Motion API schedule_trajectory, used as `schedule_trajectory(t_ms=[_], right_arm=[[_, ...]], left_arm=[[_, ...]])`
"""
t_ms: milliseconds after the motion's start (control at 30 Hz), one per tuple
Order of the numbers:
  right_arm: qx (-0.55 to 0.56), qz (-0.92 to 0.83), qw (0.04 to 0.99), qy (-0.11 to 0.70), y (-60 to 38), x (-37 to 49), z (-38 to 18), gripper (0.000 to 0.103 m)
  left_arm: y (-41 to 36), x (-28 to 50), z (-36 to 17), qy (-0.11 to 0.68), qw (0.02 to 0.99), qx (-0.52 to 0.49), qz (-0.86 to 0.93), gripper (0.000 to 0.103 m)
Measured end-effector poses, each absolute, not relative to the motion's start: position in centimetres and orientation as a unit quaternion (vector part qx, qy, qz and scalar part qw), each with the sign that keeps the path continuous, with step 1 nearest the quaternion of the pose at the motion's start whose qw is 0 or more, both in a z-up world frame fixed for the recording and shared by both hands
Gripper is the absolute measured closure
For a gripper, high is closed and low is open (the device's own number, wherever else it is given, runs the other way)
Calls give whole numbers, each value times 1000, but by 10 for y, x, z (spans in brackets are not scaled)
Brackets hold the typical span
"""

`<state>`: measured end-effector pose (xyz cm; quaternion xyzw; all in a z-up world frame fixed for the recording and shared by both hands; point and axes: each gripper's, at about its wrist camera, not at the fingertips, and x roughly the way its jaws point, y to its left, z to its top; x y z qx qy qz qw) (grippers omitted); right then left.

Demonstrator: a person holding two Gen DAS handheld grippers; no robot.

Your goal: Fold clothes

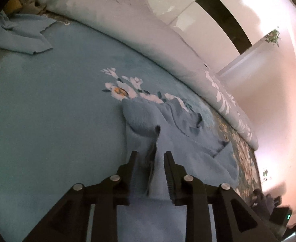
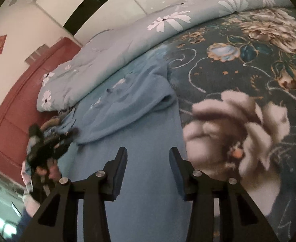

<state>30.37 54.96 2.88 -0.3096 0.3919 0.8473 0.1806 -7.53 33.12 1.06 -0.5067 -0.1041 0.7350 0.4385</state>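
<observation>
A light blue knit garment [image 1: 168,125] lies rumpled on the bed. In the left wrist view my left gripper [image 1: 150,154] stands with its jaws a little apart around a raised fold of this garment; I cannot tell whether the pads pinch it. In the right wrist view the same garment [image 2: 127,104] stretches from the front to the folded quilt. My right gripper [image 2: 148,151] is open just over its flat near part, holding nothing. The left gripper and the hand on it [image 2: 45,151] show at the left edge, blurred.
A folded flowered quilt [image 1: 148,40] runs along the far side of the bed. Another blue cloth [image 1: 20,34] lies at the far left. The bedspread [image 2: 248,60] is dark with large flowers on the right. A red headboard [image 2: 22,100] and white walls stand behind.
</observation>
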Motion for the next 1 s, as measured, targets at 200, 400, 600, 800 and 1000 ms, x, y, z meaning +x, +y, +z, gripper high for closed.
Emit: schedule_trajectory(t_ms=[200, 400, 600, 800, 1000], right_arm=[[-304, 834, 182, 422, 550, 312, 12, 56], [-310, 832, 177, 425, 550, 309, 10, 56], [-313, 831, 176, 426, 546, 311, 11, 56], [-321, 840, 167, 404, 531, 332, 23, 56], [-343, 837, 189, 382, 513, 372, 23, 56]], left_arm=[[353, -61, 28, -40, 437, -455, 775, 101], [343, -59, 51, -43, 414, -404, 814, 101], [338, -67, 27, -22, 391, -472, 790, 99], [282, -41, 26, -104, 407, -526, 740, 58], [226, 21, 20, -62, 420, -562, 710, 53]])
